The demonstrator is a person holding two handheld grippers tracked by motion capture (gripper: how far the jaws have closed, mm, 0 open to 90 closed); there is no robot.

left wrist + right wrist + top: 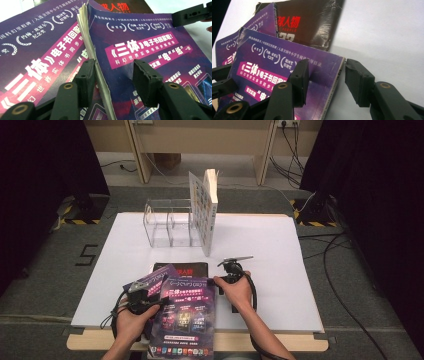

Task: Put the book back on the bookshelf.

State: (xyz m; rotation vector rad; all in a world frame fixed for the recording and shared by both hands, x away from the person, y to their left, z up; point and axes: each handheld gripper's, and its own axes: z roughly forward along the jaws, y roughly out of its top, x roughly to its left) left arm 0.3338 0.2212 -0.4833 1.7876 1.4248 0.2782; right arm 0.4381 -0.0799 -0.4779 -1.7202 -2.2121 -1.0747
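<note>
Item: top glossy purple magazine [186, 312] of 3 fanned at the white sheet's [280, 270] near edge. We straddle its page edge with the left gripper [113, 75], its spine with the right gripper [325, 75]; jaws apart, nothing clamped, ready to lift.

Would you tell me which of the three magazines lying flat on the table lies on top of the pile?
The near purple magazine, overhanging the table edge. It overlaps the second purple one at its left and the dark red-lettered one behind.
</note>
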